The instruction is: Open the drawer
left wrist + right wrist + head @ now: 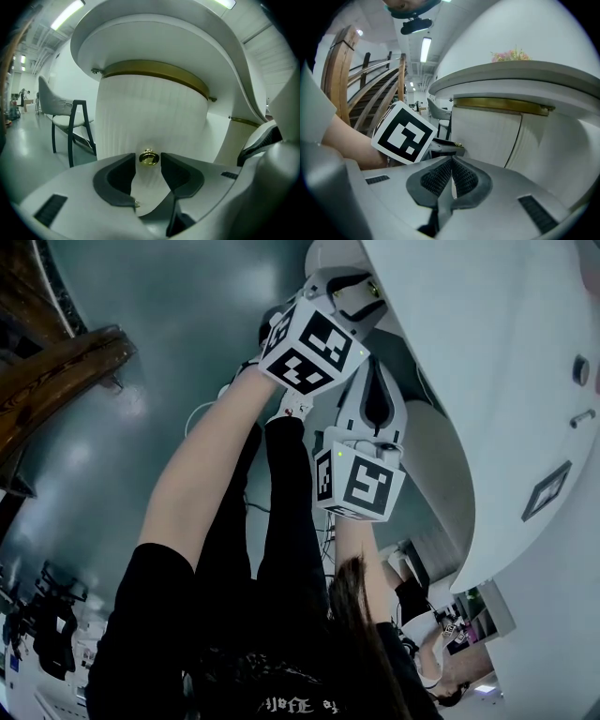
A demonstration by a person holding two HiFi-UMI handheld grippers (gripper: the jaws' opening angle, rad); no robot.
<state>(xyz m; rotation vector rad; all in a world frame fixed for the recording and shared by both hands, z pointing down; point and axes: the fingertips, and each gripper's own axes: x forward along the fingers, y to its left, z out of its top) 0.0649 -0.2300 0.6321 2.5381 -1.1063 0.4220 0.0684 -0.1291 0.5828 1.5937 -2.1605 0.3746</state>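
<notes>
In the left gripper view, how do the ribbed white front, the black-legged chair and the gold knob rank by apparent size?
1. ribbed white front
2. black-legged chair (farther from the camera)
3. gold knob

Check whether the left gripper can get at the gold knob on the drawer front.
Probably yes. The left gripper has its jaws apart, with the gold knob lined up between their tips and nothing in the way; it is not gripped yet.

White chair on black legs (61, 119), wooden staircase (56, 367), pink flowers (511, 55) set high, lit ceiling strip (425, 49), glossy grey-green floor (187, 324).
</notes>
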